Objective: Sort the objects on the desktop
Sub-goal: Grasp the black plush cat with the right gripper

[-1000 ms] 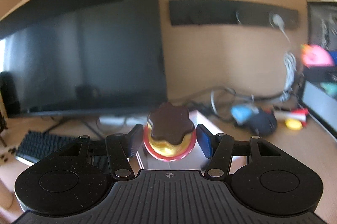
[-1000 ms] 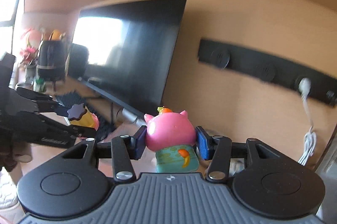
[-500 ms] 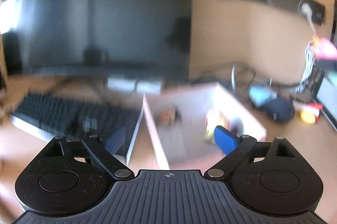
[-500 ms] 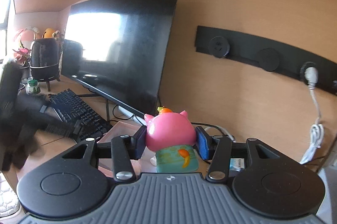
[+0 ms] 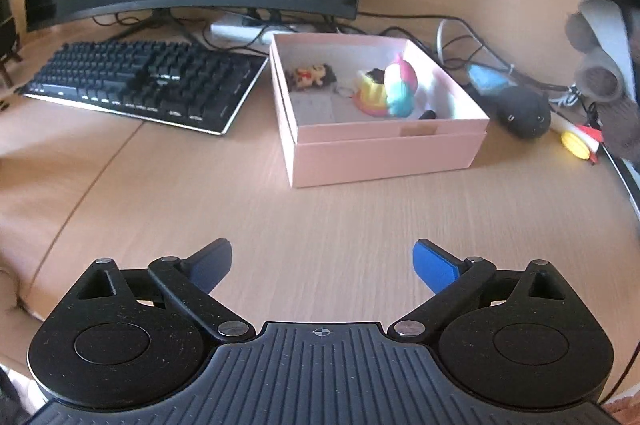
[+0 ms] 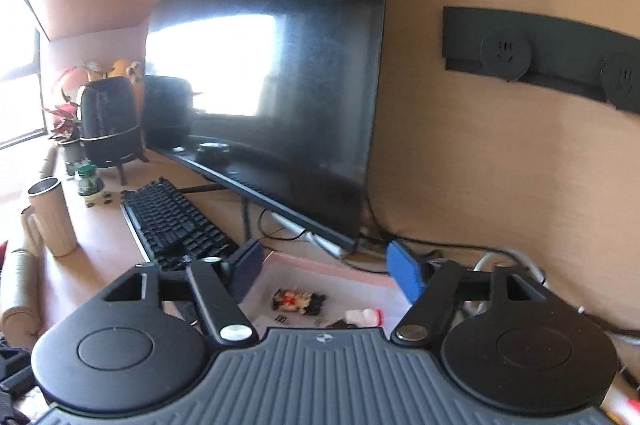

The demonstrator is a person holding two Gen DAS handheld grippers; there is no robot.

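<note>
My left gripper (image 5: 322, 263) is opening wide over bare desk (image 5: 320, 217); my right gripper (image 6: 324, 271) is opening (nothing between) above the pink box (image 5: 384, 153).

- Wooden desk (image 5: 320, 209), light grain, bare across the lower half of the left wrist view.
- Pink box (image 5: 384, 149) at frame centre, open-topped, standing directly on the desk.
- Black keyboard (image 5: 148, 81) at upper left, just beside the box.
- Monitor stand (image 5: 160, 19) and white power strip (image 5: 244, 32) at top centre.
- Black plush (image 5: 524, 115) and cables (image 5: 468, 47) at right.
- Beige tumbler (image 6: 52, 217) at left of the right wrist view.
</note>
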